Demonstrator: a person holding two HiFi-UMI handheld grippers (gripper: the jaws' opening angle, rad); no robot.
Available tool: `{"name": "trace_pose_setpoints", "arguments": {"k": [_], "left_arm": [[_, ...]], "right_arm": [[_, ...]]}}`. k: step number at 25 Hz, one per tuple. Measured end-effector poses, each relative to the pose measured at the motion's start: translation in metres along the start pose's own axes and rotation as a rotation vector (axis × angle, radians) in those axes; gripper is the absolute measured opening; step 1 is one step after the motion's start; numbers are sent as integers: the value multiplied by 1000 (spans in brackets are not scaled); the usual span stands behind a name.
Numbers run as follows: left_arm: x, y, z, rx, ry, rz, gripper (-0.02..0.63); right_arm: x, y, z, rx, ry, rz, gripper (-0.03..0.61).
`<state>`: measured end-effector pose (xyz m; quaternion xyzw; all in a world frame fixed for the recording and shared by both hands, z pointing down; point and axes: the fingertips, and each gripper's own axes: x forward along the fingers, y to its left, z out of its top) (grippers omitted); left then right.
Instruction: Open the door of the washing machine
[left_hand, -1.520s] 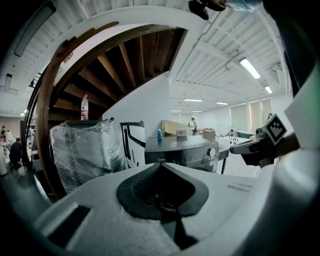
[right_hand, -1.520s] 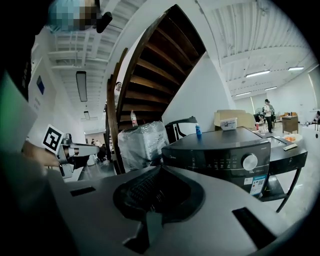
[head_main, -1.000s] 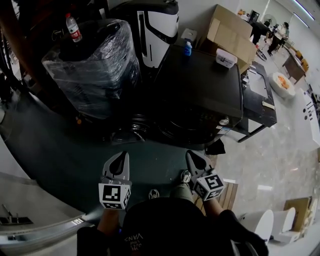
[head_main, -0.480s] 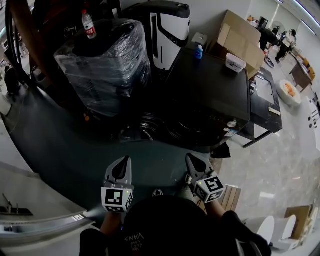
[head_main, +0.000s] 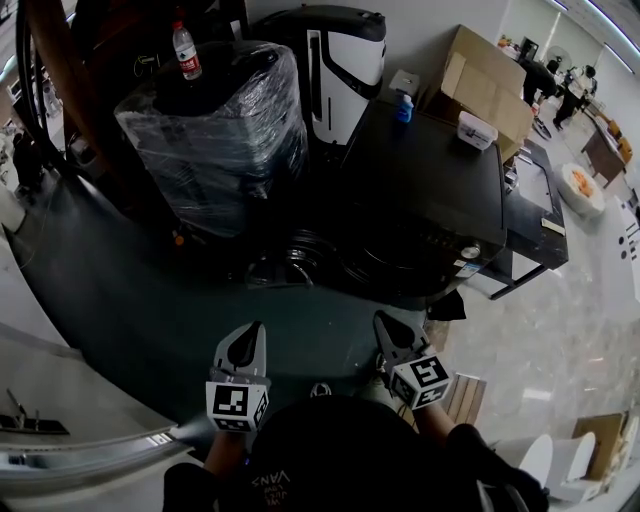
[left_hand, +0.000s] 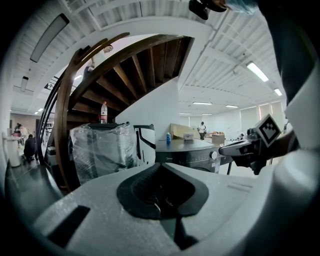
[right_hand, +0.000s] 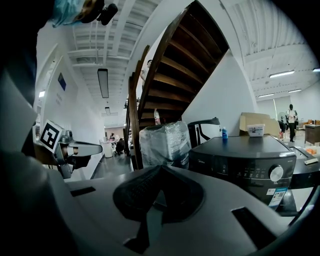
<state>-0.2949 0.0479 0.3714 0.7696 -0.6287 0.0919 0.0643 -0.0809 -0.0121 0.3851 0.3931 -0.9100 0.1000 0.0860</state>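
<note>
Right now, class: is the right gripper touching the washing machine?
Apart. The head view shows bare floor between the right gripper and the washing machine.

The washing machine (head_main: 420, 190) is seen steeply from above in the head view, and nearly level from before its front in both gripper views.
</note>
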Motion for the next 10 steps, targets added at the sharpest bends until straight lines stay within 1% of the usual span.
{"name": "trace_pose_setpoints", "arguments": {"k": [10], "left_arm": [[5, 8, -5, -12, 11, -9, 17]], "right_arm": [[8, 0, -1, -3, 8, -2, 6]]}}
